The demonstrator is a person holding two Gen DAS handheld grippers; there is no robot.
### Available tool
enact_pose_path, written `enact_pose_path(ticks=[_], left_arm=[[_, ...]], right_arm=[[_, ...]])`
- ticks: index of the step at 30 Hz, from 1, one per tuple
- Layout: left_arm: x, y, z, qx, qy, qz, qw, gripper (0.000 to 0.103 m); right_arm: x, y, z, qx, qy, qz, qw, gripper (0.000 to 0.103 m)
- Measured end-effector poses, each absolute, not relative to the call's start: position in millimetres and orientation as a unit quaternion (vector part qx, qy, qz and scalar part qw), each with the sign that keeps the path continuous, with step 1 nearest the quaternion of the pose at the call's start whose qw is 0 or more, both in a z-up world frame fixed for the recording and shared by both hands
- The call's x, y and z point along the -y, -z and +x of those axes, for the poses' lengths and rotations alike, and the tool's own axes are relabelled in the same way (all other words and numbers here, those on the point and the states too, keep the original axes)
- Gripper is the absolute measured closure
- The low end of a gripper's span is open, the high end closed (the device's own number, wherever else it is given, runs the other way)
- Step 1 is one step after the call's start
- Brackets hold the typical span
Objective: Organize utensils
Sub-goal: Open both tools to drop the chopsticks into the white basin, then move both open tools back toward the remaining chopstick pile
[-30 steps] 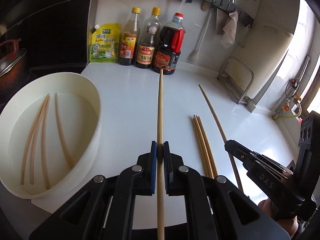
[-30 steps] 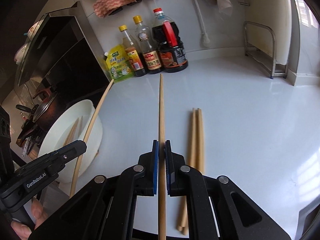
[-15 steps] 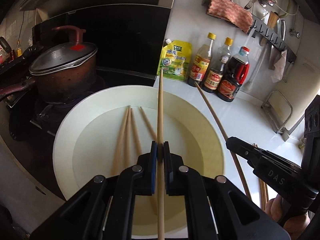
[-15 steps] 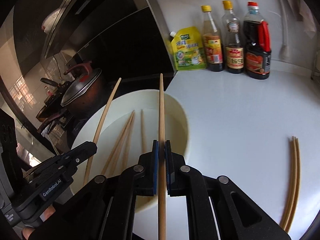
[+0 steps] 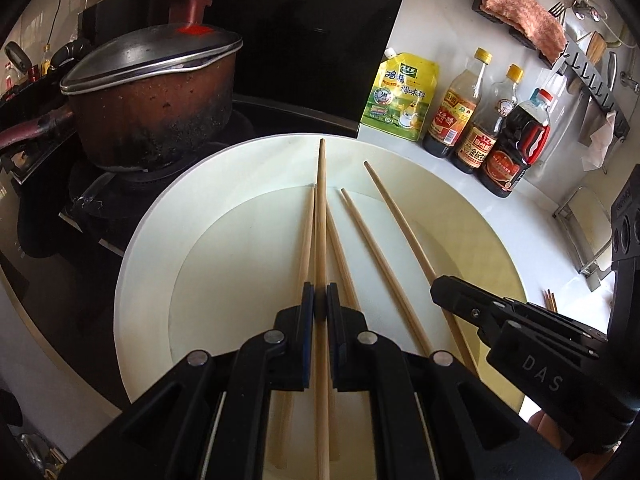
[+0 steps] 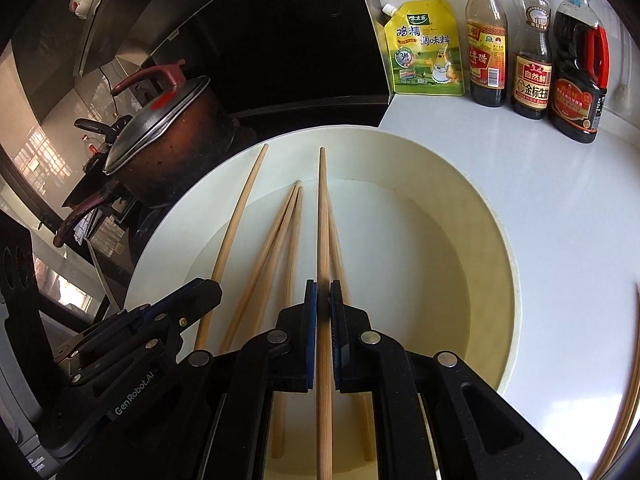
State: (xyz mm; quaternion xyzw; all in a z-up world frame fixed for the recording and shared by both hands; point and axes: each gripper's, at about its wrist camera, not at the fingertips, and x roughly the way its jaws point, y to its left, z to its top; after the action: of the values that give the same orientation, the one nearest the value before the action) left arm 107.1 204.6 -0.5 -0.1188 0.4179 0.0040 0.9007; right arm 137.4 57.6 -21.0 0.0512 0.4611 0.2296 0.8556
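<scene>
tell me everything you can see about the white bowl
The white bowl is big, round and plain, with a wide sloping wall and flat cream floor, plastic by the look of it. It sits upright on the white counter beside the stove and the brown lidded pot. Three wooden chopsticks lie loose inside. Both grippers hold a chopstick each over it; none touches the rim visibly.

Off-task items: lidded brown pot [image 5: 156, 92] with red handle on the stove, yellow seasoning pouch [image 6: 426, 48] and three sauce bottles [image 6: 532, 44] along the white counter's back wall, pink cloth [image 5: 524, 20] on the rack.
</scene>
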Motion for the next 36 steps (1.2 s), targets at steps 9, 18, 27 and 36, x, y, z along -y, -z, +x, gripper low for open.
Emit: enact_pose_path(ticks=[9, 18, 27, 36], left_arm=[[-211.8, -6.4, 91.1, -0.397, -0.029, -0.122, 0.909, 0.056], [-208.3, -10.8, 75.2, -0.395, -0.036, -0.122, 0.910, 0.052], [-188.8, -22.2, 55.4, -0.389, -0.033, -0.110, 0.914, 0.048], [-157.2, -34.0, 42.7, -0.384, -0.015, -0.092, 0.919, 0.044]], right_arm=[[-50.0, 17.1, 124.1, -0.442, -0.221, 0.039, 0.869, 0.086], [-32.6, 5.2, 106.6, -0.427, -0.219, 0.042, 0.876, 0.086], [-10.6, -3.9, 86.2, -0.417, -0.215, 0.055, 0.881, 0.084], [26.7, -15.2, 63.1, -0.400, -0.198, 0.064, 0.893, 0.077]])
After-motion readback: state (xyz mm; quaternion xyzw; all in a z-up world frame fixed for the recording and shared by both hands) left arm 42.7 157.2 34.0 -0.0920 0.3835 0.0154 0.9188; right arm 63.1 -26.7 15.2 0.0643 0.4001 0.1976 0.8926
